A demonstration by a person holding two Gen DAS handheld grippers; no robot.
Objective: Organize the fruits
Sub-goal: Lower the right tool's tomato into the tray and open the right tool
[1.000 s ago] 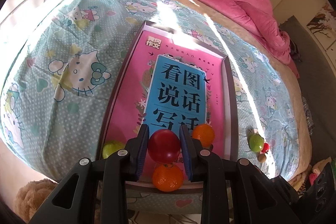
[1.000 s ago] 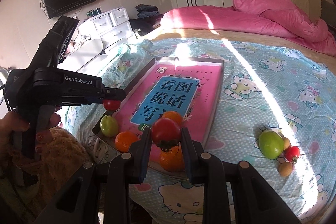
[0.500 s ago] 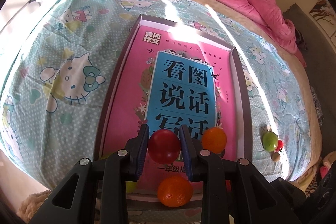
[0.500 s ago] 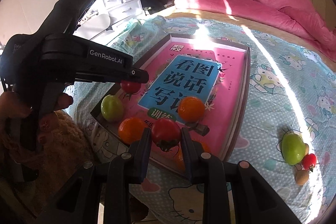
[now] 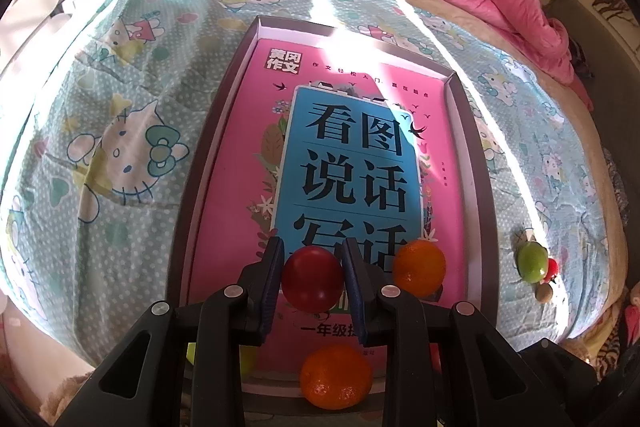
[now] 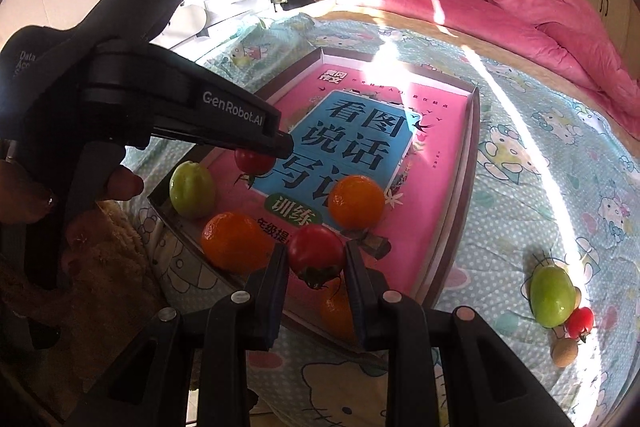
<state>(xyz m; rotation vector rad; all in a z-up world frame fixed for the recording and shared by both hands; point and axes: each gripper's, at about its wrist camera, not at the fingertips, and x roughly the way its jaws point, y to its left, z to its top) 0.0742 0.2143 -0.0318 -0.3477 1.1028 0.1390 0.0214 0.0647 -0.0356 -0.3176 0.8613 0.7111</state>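
A shallow box tray [image 5: 480,163] [image 6: 468,163] with a pink book cover inside lies on the bed. My left gripper [image 5: 313,267] is shut on a red tomato [image 5: 312,279] just above the tray's near end; the right wrist view shows that same tomato [image 6: 253,161] under the left gripper's fingers [image 6: 276,143]. My right gripper [image 6: 316,265] is shut on a second red tomato [image 6: 316,253] over the tray's near edge. Two oranges [image 5: 419,269] [image 5: 336,375] and a green fruit [image 6: 192,189] rest in the tray.
On the sheet right of the tray lie a green fruit [image 6: 552,295], a small red tomato [image 6: 580,321] and a brown ball [image 6: 564,353]. A pink duvet [image 6: 520,23] covers the far side of the bed. A person's hand [image 6: 36,195] holds the left gripper.
Both grippers have sunk and moved in over the tray's near end, each still holding its tomato. The oranges and green fruit in the tray have stayed put.
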